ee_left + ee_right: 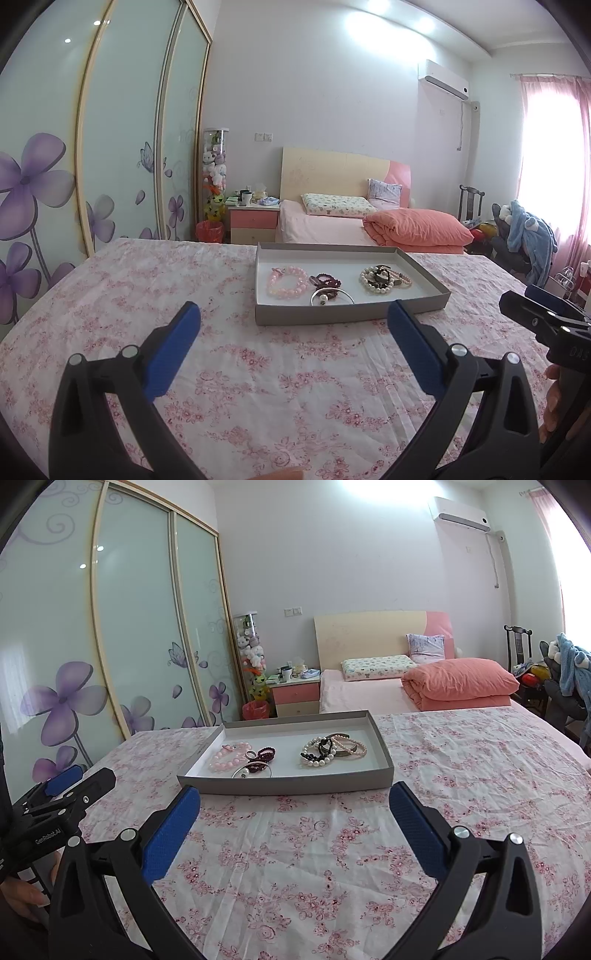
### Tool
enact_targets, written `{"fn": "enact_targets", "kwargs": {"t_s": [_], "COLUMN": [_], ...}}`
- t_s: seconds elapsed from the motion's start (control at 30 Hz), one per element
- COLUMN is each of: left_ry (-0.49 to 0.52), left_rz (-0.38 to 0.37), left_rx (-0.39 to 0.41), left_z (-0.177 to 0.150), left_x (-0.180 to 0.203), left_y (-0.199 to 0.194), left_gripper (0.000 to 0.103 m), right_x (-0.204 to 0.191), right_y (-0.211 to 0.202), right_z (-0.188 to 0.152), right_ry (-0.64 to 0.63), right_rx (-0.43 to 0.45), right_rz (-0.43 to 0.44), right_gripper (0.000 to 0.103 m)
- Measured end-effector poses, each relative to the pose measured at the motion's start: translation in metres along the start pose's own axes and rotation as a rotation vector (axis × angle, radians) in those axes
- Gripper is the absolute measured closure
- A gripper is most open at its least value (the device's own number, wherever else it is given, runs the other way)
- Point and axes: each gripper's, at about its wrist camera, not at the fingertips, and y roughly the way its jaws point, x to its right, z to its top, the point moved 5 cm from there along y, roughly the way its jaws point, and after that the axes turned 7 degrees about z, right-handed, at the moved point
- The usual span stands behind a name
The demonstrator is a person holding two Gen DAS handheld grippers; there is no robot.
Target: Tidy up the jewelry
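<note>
A shallow grey tray (347, 314) (284, 786) sits on the floral cloth. It holds a pink bead bracelet (288, 283) (227, 760), dark red bead pieces (325, 280) (264, 755), a silver bangle (332, 297) (253, 771) and a pile of pearl and dark bracelets (382, 280) (332, 751). My left gripper (293, 314) is open and empty, short of the tray's near wall. My right gripper (295, 797) is open and empty, also just short of the tray. Each gripper shows at the edge of the other's view.
The pink floral cloth (258, 369) (443, 775) covers a wide flat surface. Behind it stand a bed with an orange quilt (417, 225), a nightstand (253, 219), sliding wardrobe doors (122, 129) and a chair with blue clothes (528, 229).
</note>
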Motion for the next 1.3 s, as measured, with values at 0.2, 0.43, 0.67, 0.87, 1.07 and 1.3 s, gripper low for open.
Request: {"fn": "enact_targets", "kwargs": {"t_s": [0.2,0.43,0.67,0.87,1.07,1.3], "left_ry": [-0.005,-0.006,-0.004,-0.005,-0.005,-0.004], "left_rz": [0.006,0.007,0.005,0.004,0.002,0.0], "left_rx": [-0.004,-0.004,-0.007,-0.008,-0.009,-0.012], "left_z": [0.0004,0.0012,0.0006,0.0003,-0.0015,-0.0037], "left_x": [-0.0004,-0.001,-0.0014,-0.0015,-0.0019,-0.0014], "left_y": [0.0022,0.0026,0.0033,0.0033,0.0034,0.0036], "left_gripper": [0.004,0.004,0.004,0.004,0.004,0.004], "right_x": [-0.0012,-0.0025,-0.0029,-0.0037,-0.0043,-0.004], "right_y": [0.0009,0.0016,0.0018,0.0024,0.0025,0.0026], "right_z": [0.0003,0.0001,-0.0006,-0.0016,-0.0019,-0.0014], "right_ry": [0.001,0.001,0.002,0.003,0.003,0.003], "right_rx": [-0.004,-0.006,-0.009,-0.011,-0.012,-0.011], "right_rz": [0.001,0.003,0.005,0.007,0.007,0.007], "right_gripper": [0.002,0.002,0.002,0.002,0.002,0.002]}}
